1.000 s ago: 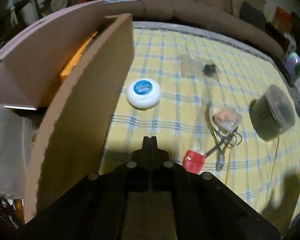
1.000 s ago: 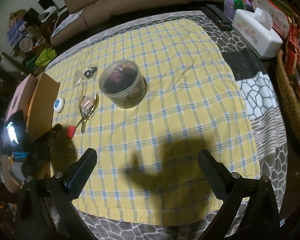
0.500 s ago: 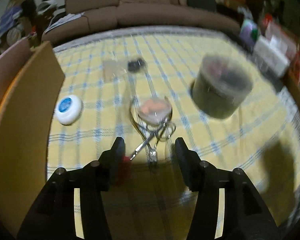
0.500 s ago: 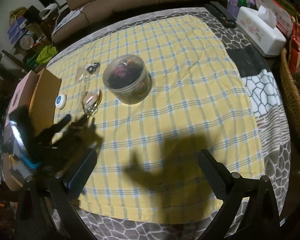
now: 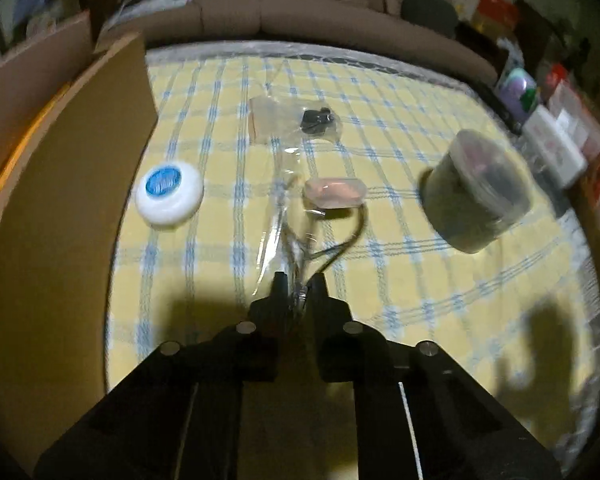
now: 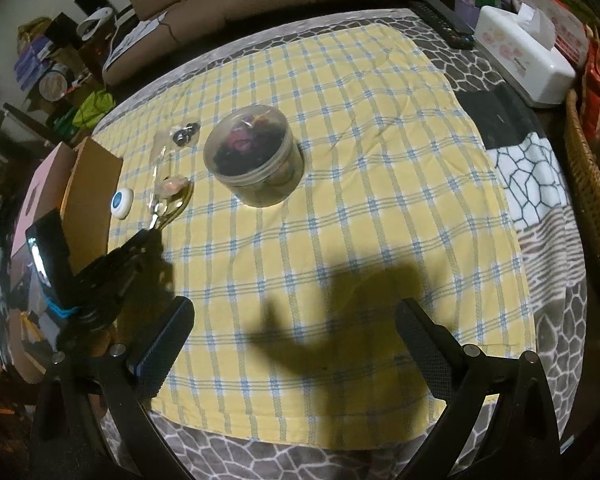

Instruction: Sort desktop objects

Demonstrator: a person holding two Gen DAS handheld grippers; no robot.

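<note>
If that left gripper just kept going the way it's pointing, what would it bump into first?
The left gripper is closing on the handle end of the eyelash curler in its clear wrapper, so that comes first. Beyond it lies the small pink case, though depth is hard to judge.

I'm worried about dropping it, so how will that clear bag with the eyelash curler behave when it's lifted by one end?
The clear bag looks thin and glossy, so probably floppy and slippery. The left gripper is closing on its near end; the far end will likely sag.
</note>
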